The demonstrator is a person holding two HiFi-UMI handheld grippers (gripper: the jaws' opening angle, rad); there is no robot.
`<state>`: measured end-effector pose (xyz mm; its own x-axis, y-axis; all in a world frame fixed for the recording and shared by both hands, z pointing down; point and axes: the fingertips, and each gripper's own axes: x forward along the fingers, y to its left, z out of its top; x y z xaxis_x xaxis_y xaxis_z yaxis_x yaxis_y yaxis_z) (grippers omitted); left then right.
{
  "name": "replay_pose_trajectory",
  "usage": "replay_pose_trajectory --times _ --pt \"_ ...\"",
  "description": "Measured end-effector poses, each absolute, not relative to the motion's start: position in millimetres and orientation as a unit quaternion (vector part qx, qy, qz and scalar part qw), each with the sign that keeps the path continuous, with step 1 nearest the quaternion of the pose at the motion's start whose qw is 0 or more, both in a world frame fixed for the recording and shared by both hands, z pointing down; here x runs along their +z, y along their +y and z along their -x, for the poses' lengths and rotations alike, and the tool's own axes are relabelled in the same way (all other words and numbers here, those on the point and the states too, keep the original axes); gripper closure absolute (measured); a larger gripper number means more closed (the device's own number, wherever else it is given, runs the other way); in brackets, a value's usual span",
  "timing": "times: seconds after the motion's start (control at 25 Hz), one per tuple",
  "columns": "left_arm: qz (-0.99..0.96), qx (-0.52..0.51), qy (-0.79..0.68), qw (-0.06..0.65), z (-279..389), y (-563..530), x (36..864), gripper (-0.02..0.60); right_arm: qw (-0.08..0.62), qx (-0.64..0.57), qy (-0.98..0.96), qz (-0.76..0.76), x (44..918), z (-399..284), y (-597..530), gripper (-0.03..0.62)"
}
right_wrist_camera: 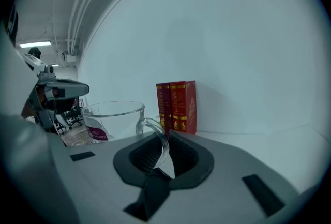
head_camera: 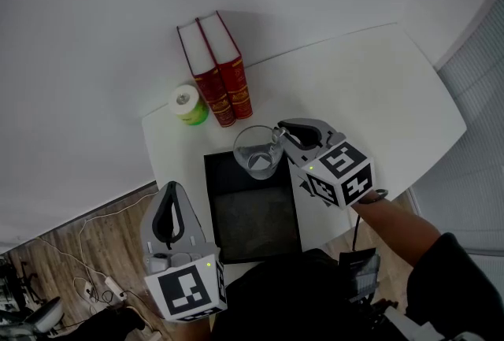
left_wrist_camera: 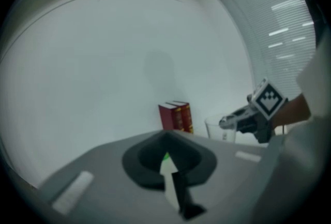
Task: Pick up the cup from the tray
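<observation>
Glass cup (head_camera: 257, 152) pinched by its handle in right tongs (head_camera: 277, 135).
Cup empty, over the far end of the black tray (head_camera: 256, 213); left tongs (head_camera: 172, 188) pressed together, left of tray.

1. The cup (head_camera: 258, 152) is a clear glass mug with a thin curved handle and a purple label on its wall. It stands upright and looks empty. Its handle sits between the jaws of the right gripper (head_camera: 277, 135), which are closed onto it, so the bowl hangs just past the jaw tips, to the left in the right gripper view
2. The tray (head_camera: 211, 198) is dark, rectangular and shallow, and lies flat with its long side running away from the person. It sits below the right gripper and to its left. From above, the cup overlaps the tray's far edge
</observation>
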<state>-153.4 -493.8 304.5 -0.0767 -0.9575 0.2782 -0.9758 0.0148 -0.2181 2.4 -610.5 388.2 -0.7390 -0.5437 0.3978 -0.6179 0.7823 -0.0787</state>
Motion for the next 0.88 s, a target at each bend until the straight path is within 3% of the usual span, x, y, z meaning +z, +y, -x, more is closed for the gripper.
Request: replay_pose_trajectory --times 0.88 --pt "-0.681 0.16 -0.714 0.019 155 -493 295 0.58 0.121 0.138 -0.935 -0.303 270 -35 -595 0.546"
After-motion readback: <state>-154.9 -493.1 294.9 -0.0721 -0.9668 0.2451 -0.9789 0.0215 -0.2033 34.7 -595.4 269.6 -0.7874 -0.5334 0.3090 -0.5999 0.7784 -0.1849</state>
